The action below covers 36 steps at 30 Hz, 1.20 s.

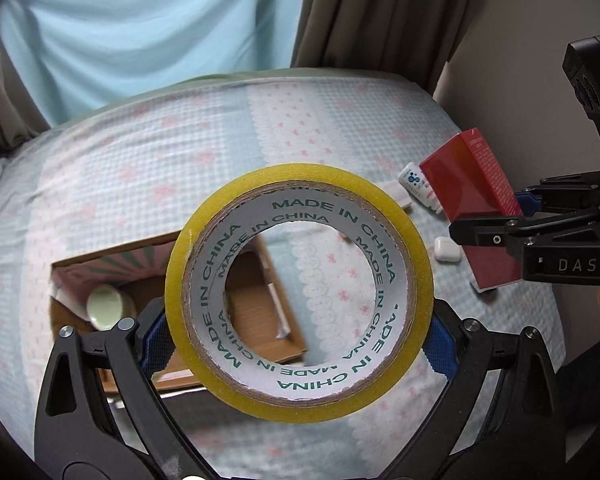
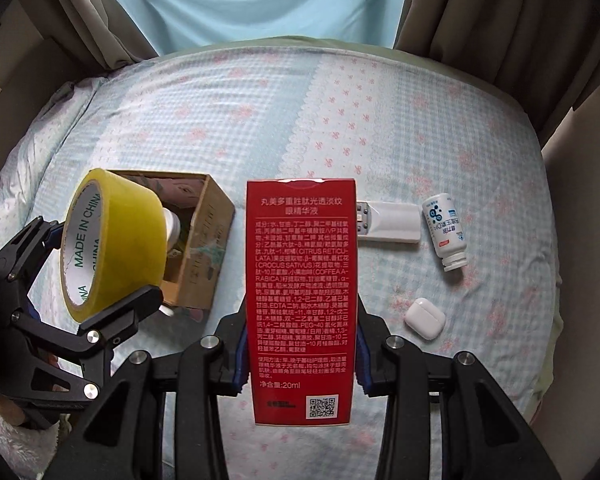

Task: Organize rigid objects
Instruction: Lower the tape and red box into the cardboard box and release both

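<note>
While both lift off the bed, the left hand-held gripper squeezes the tape roll by its hard round sides, and the right hand-held gripper pinches the light red box. Squeeze gently; cardboard dents.

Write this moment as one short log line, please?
left tool: holds yellow tape roll | right tool: holds red box | both above bed | cardboard box: open
</note>
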Available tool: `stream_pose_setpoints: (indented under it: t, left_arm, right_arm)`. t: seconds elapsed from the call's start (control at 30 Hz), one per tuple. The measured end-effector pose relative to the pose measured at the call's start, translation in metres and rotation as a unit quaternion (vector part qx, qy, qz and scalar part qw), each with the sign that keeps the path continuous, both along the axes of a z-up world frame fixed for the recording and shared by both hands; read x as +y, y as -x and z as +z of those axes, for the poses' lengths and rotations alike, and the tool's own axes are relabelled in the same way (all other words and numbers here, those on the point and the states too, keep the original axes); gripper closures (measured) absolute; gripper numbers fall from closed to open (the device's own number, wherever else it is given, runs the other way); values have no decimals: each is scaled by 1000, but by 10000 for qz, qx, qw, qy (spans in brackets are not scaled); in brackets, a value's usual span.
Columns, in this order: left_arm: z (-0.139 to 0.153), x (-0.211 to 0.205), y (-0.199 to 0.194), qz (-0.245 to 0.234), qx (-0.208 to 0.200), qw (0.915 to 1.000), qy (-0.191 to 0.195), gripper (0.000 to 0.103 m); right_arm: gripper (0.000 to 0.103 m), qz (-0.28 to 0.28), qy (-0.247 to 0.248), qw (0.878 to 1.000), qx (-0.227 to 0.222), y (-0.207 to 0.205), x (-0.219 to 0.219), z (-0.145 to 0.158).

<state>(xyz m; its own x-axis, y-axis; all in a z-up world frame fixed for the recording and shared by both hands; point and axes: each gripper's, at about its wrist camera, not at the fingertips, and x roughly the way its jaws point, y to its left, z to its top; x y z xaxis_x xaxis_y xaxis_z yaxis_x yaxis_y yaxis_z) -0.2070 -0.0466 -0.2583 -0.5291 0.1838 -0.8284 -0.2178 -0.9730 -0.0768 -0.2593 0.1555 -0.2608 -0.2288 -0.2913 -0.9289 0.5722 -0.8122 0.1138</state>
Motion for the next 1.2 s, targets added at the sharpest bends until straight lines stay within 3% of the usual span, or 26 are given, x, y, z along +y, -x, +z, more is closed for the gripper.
stream_pose_setpoints:
  t: [0.27, 0.47, 0.67, 0.93, 1.2]
  left_arm:
    - [22, -130, -12, 343, -71, 9989, 311, 6]
    - [5, -188, 2, 212, -146, 9986, 468, 6]
    - [-40, -209, 20, 18, -429, 9973, 590, 6]
    - [-117, -215, 25, -228, -884, 9929, 761, 6]
    - [-139, -208, 21, -435, -865, 9896, 1066, 6]
  right_arm:
    - [66, -488, 540, 9970, -261, -32, -81, 22]
    - [66, -1163, 913, 9867, -671, -40, -132, 10]
    - [66, -1510, 1148, 9737, -1261, -45, -176, -23]
    - [66, -1470, 888, 9697, -1740, -33, -227, -94]
    - [66, -1303, 679, 9684, -2013, -25, -245, -130]
